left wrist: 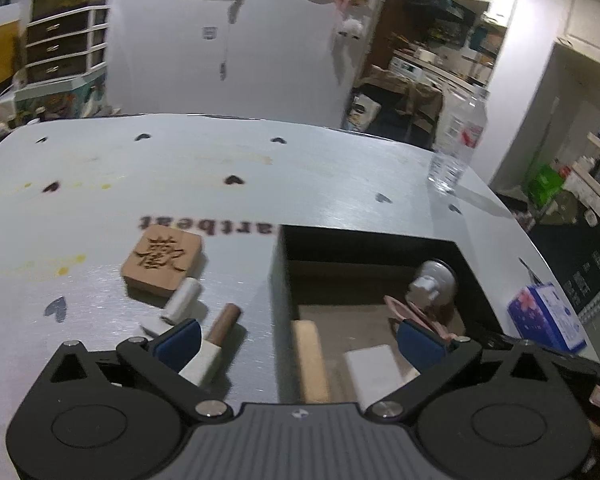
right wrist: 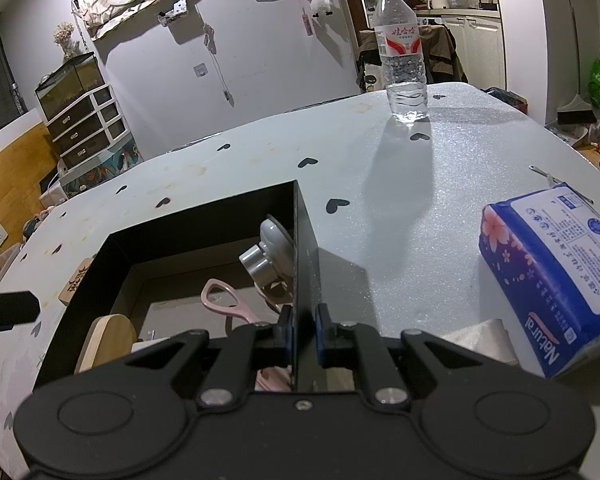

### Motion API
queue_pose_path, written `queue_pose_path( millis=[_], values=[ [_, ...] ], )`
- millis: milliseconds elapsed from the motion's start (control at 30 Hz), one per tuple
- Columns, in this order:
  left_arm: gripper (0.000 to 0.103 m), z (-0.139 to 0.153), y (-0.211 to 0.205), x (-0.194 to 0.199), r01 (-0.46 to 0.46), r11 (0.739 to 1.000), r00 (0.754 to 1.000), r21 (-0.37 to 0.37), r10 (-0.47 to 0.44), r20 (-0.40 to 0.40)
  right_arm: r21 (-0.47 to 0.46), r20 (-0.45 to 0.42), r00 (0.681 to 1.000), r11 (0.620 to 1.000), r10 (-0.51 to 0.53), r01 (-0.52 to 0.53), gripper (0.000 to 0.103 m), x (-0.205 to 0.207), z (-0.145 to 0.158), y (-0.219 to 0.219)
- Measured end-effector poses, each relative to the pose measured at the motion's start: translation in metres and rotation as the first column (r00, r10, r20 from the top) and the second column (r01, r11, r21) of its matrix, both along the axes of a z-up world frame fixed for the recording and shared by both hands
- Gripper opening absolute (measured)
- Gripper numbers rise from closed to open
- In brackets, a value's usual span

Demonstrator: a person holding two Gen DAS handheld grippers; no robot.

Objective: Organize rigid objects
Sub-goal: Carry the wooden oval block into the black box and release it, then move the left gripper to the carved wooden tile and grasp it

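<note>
The table (right wrist: 400,208) is covered with a pale sheet printed with small dark hearts. On it stands an open black box (right wrist: 204,220). The right gripper (right wrist: 303,334) has its two blue pads pressed onto the right wall of this box, one pad inside and one outside. The left gripper (left wrist: 298,340) is spread wide over the left wall of the box and it holds nothing.

To the right of the box lies a blue tissue pack (right wrist: 556,276), and at the far edge a clear water bottle (right wrist: 400,52) stands upright. Inside the box I see a light wooden piece (left wrist: 311,360), a white flat block (left wrist: 374,368), a pink looped tool (right wrist: 224,300) and a grey suction knob (right wrist: 268,252) leaning in the far right corner. Outside the box, on its left, lie a carved wooden block (left wrist: 162,266), a brown and white stick (left wrist: 216,340) and a small white cylinder (left wrist: 182,300), close together.
</note>
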State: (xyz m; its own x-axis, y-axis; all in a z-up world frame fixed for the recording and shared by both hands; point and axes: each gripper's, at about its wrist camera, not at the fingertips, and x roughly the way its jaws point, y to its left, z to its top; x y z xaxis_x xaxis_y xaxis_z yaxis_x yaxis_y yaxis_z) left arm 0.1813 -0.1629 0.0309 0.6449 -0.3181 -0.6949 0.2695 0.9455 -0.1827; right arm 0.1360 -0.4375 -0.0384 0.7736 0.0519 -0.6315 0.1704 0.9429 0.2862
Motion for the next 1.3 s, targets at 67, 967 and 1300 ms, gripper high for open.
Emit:
queue_pose_path(
  millis=[67, 967, 1300],
  values=[
    [0.103, -0.001, 0.008, 0.004, -0.028, 1.000, 1.000, -0.003, 0.028, 0.000, 0.000, 0.000, 1.000, 1.000, 0.000, 0.000, 0.011, 0.000, 0.000, 0.000],
    [0.103, -0.040, 0.082, 0.059, -0.099, 0.987, 0.991, 0.125, 0.087, 0.101, 0.004, 0.005, 1.000, 1.000, 0.005, -0.005, 0.012, -0.001, 0.001, 0.000],
    [0.098, -0.056, 0.066, 0.113, -0.036, 0.990, 0.999, 0.134, 0.033, 0.027, 0.008, 0.006, 1.000, 1.000, 0.004, -0.004, 0.012, -0.001, 0.000, 0.000]
  ],
)
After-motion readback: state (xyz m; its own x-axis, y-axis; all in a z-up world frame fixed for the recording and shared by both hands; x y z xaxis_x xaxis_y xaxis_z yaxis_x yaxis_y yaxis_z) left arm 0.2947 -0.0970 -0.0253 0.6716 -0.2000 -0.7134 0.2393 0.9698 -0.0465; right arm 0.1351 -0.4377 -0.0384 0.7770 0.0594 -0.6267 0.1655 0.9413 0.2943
